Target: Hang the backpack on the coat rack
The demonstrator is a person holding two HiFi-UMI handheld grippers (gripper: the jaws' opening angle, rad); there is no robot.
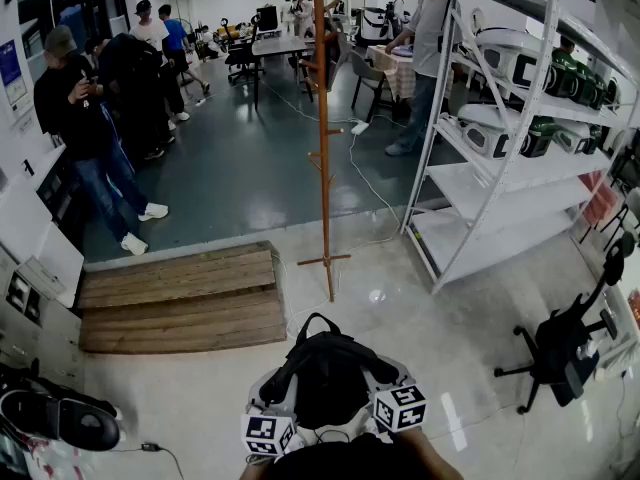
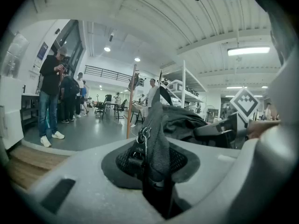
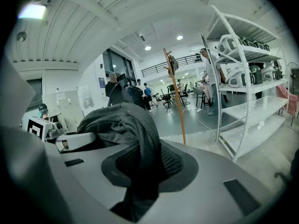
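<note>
A black backpack (image 1: pixel 325 373) hangs low in front of me, held up between both grippers. My left gripper (image 1: pixel 280 393) is shut on a black strap with a zipper pull (image 2: pixel 150 143). My right gripper (image 1: pixel 385 378) is shut on a fold of the backpack's black webbing (image 3: pixel 142 148). Fabric fills both jaw gaps, and the bag's bulk (image 3: pixel 112 120) bunches between the two grippers. The tall wooden coat rack (image 1: pixel 322 138) stands on the floor straight ahead, a few steps beyond the bag. It also shows as a thin pole (image 2: pixel 131 101) in the left gripper view and as a pegged pole (image 3: pixel 175 97) in the right gripper view.
A wooden pallet (image 1: pixel 185 298) lies left of the rack's base. White metal shelving (image 1: pixel 500 168) with machines stands to the right, and a black office chair (image 1: pixel 565 343) is at the near right. People (image 1: pixel 85 128) stand at the left; another person (image 1: pixel 425 58) stands by the shelving. A cable (image 1: pixel 365 168) runs past the rack.
</note>
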